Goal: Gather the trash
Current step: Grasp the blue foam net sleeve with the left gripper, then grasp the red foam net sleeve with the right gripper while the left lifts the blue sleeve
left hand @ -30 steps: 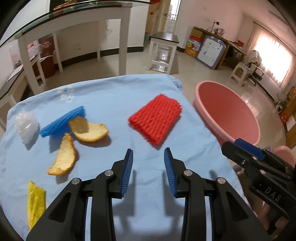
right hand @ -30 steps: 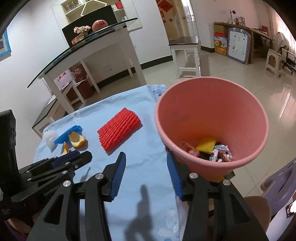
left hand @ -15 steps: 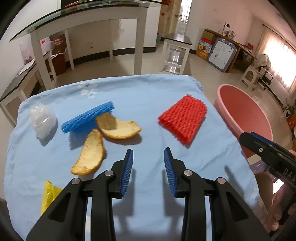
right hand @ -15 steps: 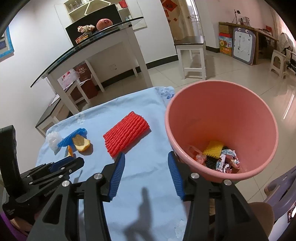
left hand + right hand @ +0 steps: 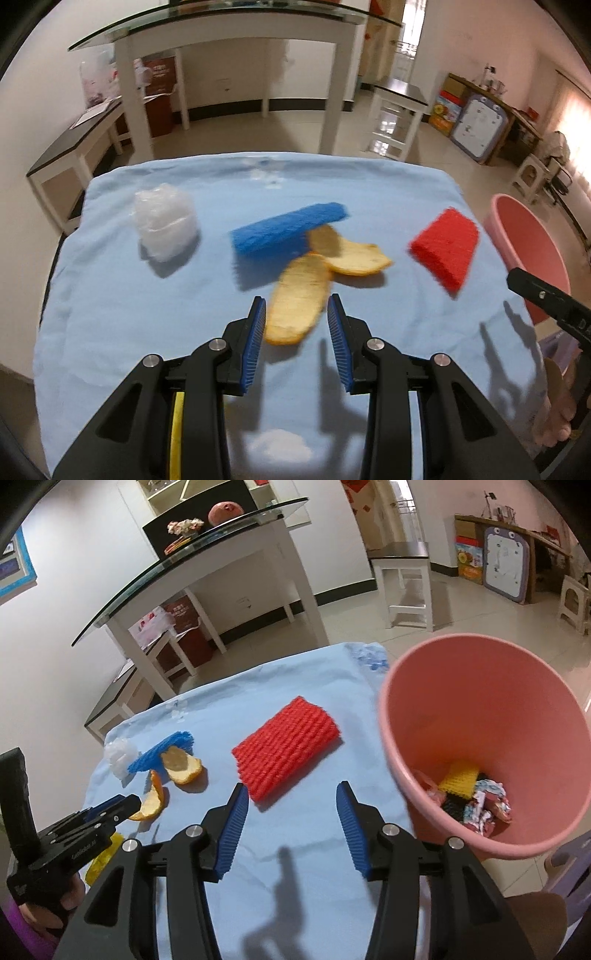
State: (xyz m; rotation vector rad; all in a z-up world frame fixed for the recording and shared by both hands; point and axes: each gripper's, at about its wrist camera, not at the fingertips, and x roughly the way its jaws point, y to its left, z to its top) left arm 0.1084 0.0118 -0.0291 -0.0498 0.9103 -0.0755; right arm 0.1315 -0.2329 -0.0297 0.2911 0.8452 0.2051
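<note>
Trash lies on a blue-clothed table [image 5: 110, 314]: two orange peels [image 5: 297, 299] [image 5: 349, 253], a blue foam net [image 5: 288, 227], a red foam net [image 5: 445, 251], a white plastic wad [image 5: 164, 219] and a yellow scrap [image 5: 176, 435]. My left gripper [image 5: 296, 321] is open, its jaws either side of the near peel's end. My right gripper [image 5: 291, 797] is open and empty, just short of the red foam net [image 5: 286, 747]. The pink bin [image 5: 480, 686] stands at the table's right edge with trash inside.
A glass-topped white table [image 5: 229, 29] and a low side table [image 5: 74, 144] stand behind. A white stool [image 5: 406, 572] and a drawing board [image 5: 506, 565] stand on the tiled floor at the right. The left gripper shows in the right wrist view [image 5: 92, 823].
My left gripper has swung left across the table from the red net to the orange peels and moved up to the near peel. The right gripper has shifted slightly forward.
</note>
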